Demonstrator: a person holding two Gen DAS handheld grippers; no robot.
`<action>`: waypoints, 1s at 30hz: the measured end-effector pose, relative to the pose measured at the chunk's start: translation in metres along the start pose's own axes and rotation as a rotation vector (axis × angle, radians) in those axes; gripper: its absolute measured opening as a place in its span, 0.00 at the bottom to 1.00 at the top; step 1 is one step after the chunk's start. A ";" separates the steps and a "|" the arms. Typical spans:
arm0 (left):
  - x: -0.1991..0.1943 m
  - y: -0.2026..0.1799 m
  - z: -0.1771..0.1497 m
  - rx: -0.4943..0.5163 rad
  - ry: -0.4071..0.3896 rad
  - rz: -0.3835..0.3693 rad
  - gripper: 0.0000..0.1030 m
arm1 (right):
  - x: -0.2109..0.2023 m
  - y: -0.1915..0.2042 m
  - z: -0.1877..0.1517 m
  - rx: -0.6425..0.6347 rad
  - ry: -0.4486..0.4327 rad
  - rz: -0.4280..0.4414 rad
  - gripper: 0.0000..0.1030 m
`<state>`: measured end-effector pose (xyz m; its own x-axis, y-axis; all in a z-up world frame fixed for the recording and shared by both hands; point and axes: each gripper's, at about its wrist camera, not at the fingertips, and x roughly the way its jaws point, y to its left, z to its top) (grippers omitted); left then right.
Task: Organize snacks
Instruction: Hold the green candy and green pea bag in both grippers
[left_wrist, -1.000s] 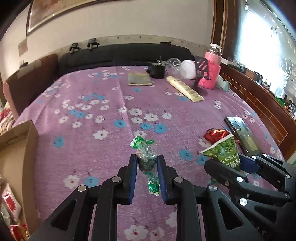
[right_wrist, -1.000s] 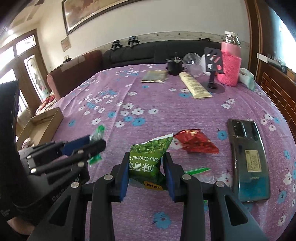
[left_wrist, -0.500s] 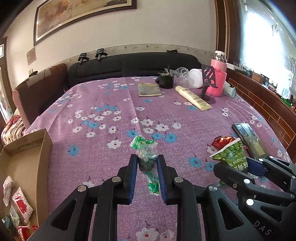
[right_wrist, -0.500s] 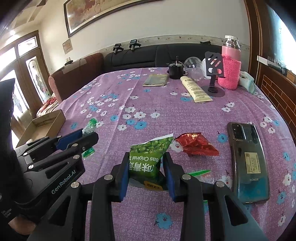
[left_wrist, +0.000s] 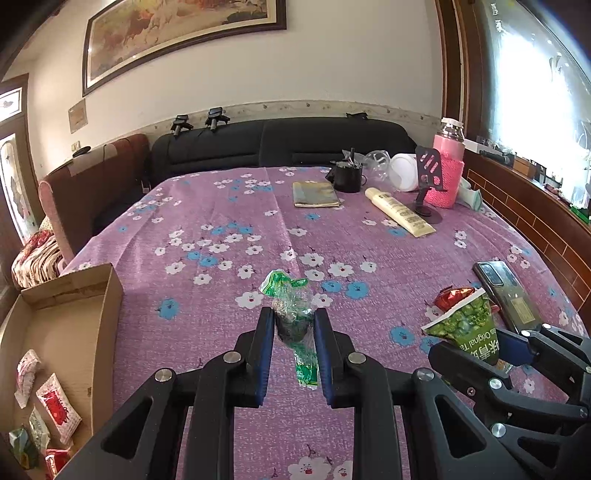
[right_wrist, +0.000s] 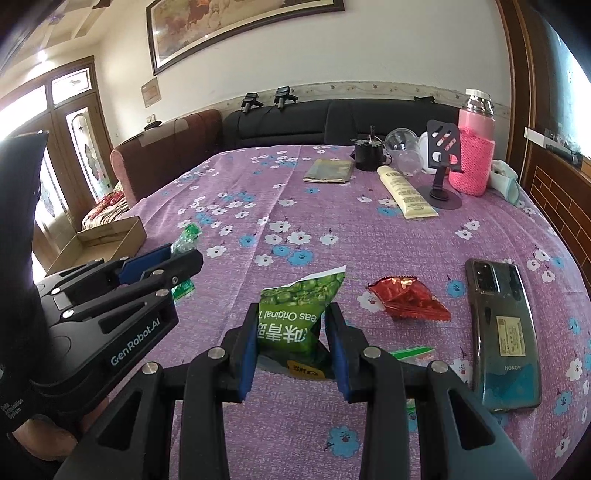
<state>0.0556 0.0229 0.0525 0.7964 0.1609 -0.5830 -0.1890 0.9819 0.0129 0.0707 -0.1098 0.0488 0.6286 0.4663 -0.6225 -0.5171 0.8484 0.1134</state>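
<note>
Both views tilted up; grips unchanged. Left gripper (left_wrist: 294, 341), mine, pinches a light, crinkly green candy wrapper (left_wrist: 291, 314) mid-body above the tablecloth (left_wrist: 229, 295); right gripper (right_wrist: 293, 345) clamps the soft pea packet (right_wrist: 295, 314) low, above the cloth.

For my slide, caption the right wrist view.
Right gripper holding a green pea snack bag above the floral tablecloth, red wrapper beside.

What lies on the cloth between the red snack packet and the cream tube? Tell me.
Nothing: in the right wrist view, the stretch from the red snack packet to the cream tube is bare flowered cloth.
</note>
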 end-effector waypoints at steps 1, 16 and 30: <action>-0.001 0.001 0.000 -0.001 -0.001 0.002 0.21 | -0.001 0.000 0.000 -0.001 -0.004 0.000 0.32; -0.013 0.004 -0.004 -0.002 -0.036 0.031 0.21 | -0.002 0.006 -0.001 -0.020 -0.017 0.008 0.32; -0.022 0.005 -0.008 0.007 -0.057 0.050 0.22 | -0.006 0.007 0.000 -0.025 -0.029 0.012 0.32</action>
<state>0.0328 0.0237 0.0587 0.8173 0.2147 -0.5347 -0.2253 0.9732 0.0464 0.0631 -0.1068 0.0529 0.6382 0.4841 -0.5987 -0.5392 0.8361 0.1012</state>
